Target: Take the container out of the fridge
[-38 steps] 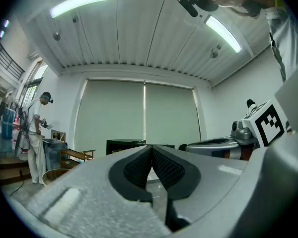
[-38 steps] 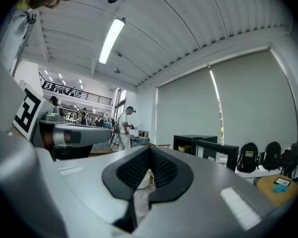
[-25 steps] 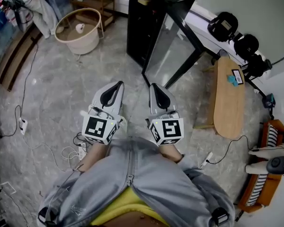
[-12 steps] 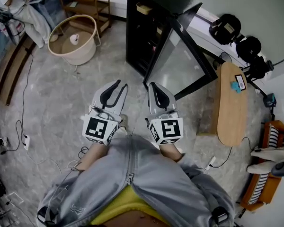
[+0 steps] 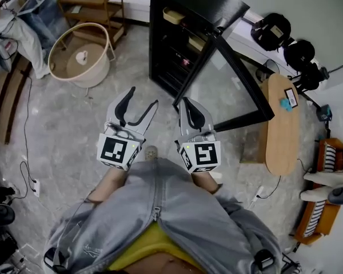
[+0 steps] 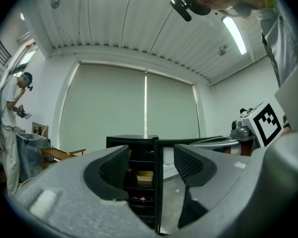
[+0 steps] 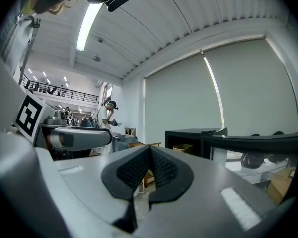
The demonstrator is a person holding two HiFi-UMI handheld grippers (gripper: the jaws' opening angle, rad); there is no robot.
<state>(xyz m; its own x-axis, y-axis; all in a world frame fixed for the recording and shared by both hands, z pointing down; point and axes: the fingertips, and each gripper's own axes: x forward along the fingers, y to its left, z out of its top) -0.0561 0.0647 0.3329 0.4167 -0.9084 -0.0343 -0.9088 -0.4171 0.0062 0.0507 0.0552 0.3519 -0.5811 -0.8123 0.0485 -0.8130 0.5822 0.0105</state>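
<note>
A black fridge (image 5: 180, 33) stands on the floor ahead with its glass door (image 5: 231, 87) swung open to the right. A tan container (image 5: 172, 16) sits on an upper shelf inside; the left gripper view shows this container (image 6: 144, 176) between the jaws, still far off. My left gripper (image 5: 139, 105) is held short of the fridge, its jaws opening with nothing between them. Beside it, my right gripper (image 5: 189, 108) is shut and empty. The right gripper view shows the fridge (image 7: 191, 139) off to the right of the shut pads (image 7: 139, 168).
A round white basket (image 5: 80, 53) and a wooden shelf cart (image 5: 94, 4) stand left of the fridge. An oval wooden bench (image 5: 283, 124) and black cases (image 5: 286, 39) are on the right. Cables lie on the floor at left. Another person (image 6: 12, 123) stands far left.
My left gripper's jaws have gone from shut to apart. Both grippers have come closer to the fridge, and its door shows swung wider.
</note>
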